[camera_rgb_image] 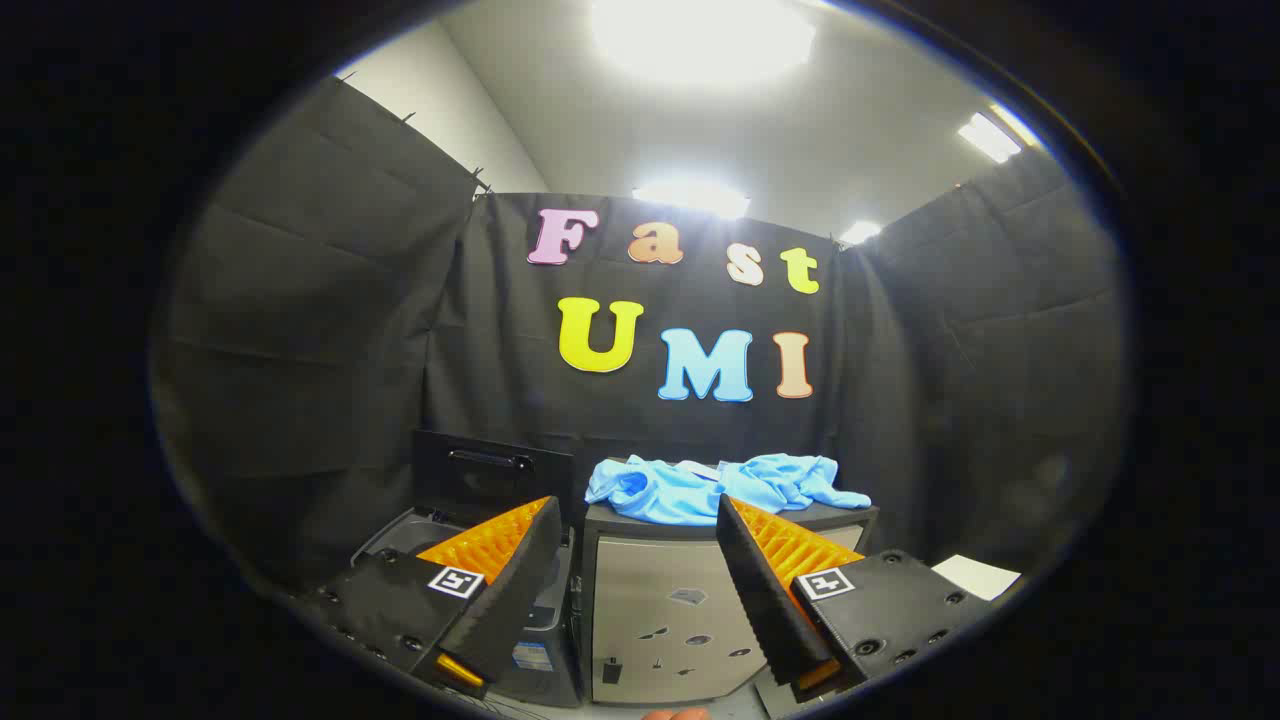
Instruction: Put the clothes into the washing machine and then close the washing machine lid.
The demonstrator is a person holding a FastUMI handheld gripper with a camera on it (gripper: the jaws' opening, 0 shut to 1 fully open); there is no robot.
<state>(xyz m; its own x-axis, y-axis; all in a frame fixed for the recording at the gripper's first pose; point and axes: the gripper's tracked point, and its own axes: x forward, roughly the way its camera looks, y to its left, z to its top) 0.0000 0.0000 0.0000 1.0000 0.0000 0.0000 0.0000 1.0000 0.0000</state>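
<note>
While I look forward along the tongs (pixel 637 520), I see them released — the two fingers stand wide apart with nothing between them, hanging in the air short of everything ahead.

Beyond the gap between the fingers sits a blue garment (pixel 715 487), crumpled in a loose heap on top of a boxy grey cabinet (pixel 665 600). The cloth spreads across most of the cabinet's dark top, with one end trailing toward the right edge. The cabinet's pale front panel faces me and carries a few small dark marks whose nature I cannot make out.

Just to the left of the cabinet, partly behind the left finger, stands the washing machine (pixel 420 530). Its lid (pixel 492 473) is raised — a dark panel standing upright at the back, with a bar-shaped handle across it. I can see part of the grey rim around the opening, but the finger hides most of the inside, so I cannot tell what the tub holds.

To the right of the right finger, lower down, a white sheet of paper (pixel 975 575) lies flat. Black cloth walls close the booth on three sides, and bright ceiling lights (pixel 700 40) glare overhead.
</note>
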